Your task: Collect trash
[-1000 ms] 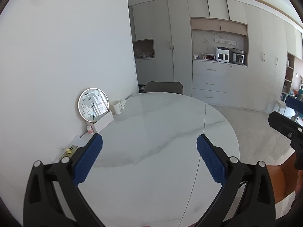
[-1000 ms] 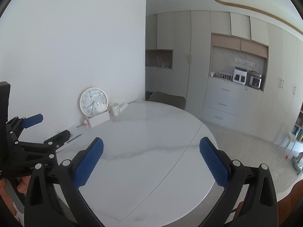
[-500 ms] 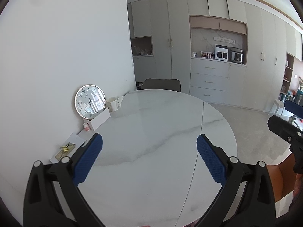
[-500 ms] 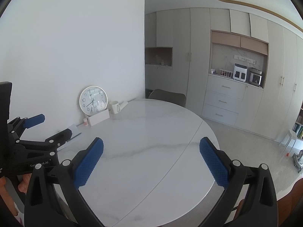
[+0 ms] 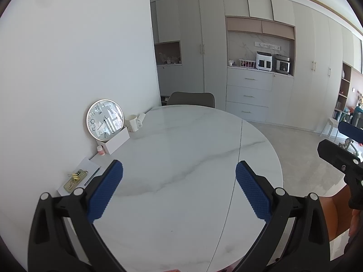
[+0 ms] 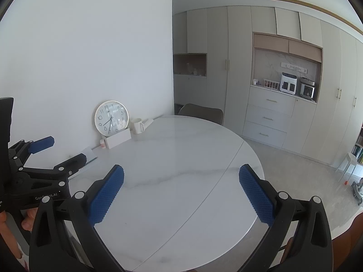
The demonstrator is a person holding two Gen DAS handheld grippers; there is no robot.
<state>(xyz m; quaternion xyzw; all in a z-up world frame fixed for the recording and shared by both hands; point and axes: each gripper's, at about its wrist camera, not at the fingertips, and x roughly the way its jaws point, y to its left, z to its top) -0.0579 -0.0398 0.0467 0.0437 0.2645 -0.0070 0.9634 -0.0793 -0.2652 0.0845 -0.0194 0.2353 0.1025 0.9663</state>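
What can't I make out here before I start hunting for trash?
- Table near edge: cut off by the frame and the left tongs in the left wrist view.
- Items on the paper by the wall: too small to identify.
- Small bottle beside the white box: label unreadable.
- Floor under the table: hidden in both views.

Black-framed left claw point(image 5: 179, 190) and right claw point(image 6: 181, 191), blue knurled pads point(image 6: 106, 195), silver screws.

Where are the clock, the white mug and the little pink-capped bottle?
clock point(image 5: 105, 120), left wrist view, middle of its face.
white mug point(image 5: 132, 123), left wrist view, its side.
pink-capped bottle point(image 5: 101, 150), left wrist view, its body.
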